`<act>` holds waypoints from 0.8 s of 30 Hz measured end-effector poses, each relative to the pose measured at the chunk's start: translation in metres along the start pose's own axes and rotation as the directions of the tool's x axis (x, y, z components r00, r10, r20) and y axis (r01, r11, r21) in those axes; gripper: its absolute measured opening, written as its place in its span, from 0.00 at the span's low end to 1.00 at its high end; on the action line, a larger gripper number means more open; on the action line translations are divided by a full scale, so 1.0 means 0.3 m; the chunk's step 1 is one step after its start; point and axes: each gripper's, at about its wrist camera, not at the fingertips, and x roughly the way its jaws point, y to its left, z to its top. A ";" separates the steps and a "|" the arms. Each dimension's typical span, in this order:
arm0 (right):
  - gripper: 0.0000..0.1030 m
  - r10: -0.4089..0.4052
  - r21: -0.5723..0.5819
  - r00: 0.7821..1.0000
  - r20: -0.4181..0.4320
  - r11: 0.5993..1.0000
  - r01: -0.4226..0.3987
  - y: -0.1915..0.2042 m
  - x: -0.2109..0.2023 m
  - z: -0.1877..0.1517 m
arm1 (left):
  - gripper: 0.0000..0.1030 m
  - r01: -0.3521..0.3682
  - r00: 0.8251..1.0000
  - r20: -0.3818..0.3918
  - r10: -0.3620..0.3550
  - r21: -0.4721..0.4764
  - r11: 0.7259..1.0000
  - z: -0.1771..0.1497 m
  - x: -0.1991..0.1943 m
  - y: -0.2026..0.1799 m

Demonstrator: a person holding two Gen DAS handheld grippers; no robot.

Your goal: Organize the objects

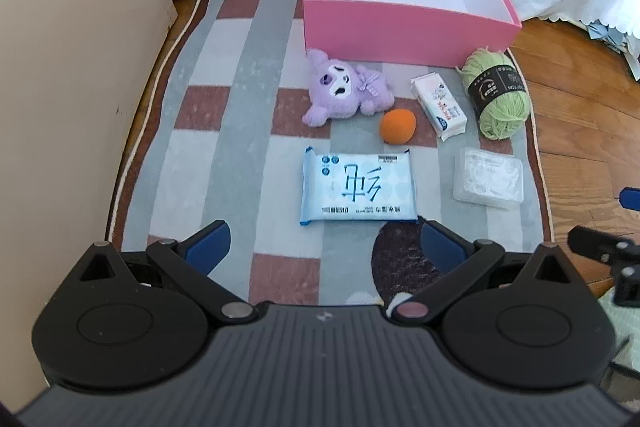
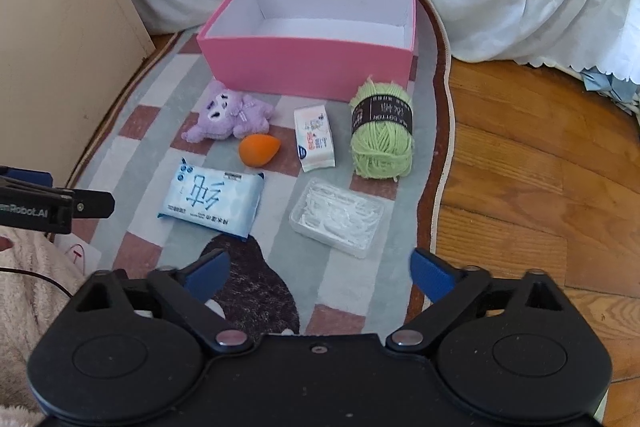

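Pink cardboard box point(image 2: 308, 67), fuzzy green yarn ball point(image 2: 381, 143), both grippers agape, empty.

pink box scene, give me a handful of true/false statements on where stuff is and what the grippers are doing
1. The pink box has nothing in it. True.
2. The yarn lies inside the box. False: it lies on the rug, in front of the box's right corner.
3. The orange sponge sits between the plush and the wipes pack. True.
4. The right gripper is shut on the clear case. False: its jaws stand open with only rug between them, the case lying apart from them.
5. The left gripper holds the wipes pack. False: it is open, and the pack lies just beyond its fingertips.
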 end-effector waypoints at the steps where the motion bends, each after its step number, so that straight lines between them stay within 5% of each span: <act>1: 0.91 0.018 -0.002 1.000 0.009 1.000 -0.018 -0.012 -0.010 0.002 | 1.00 0.001 1.000 0.002 -0.001 0.013 1.000 0.007 -0.005 -0.004; 5: 0.92 0.085 -0.016 0.991 0.100 0.996 -0.084 -0.055 -0.053 -0.001 | 1.00 -0.007 1.000 0.028 0.004 0.090 0.996 0.043 -0.022 -0.040; 12: 0.92 -0.046 -0.178 0.960 0.276 0.979 0.098 -0.079 -0.018 -0.003 | 1.00 0.049 0.999 0.007 -0.051 0.201 0.978 0.113 0.062 -0.150; 19: 0.91 0.037 -0.193 0.981 0.191 0.981 0.001 -0.112 0.082 -0.031 | 0.98 0.168 0.985 0.005 -0.173 0.203 0.965 0.131 0.146 -0.229; 24: 0.91 0.105 -0.085 0.979 0.174 0.992 -0.091 -0.148 0.128 -0.043 | 0.99 0.225 0.973 0.002 -0.230 0.209 0.952 0.137 0.201 -0.280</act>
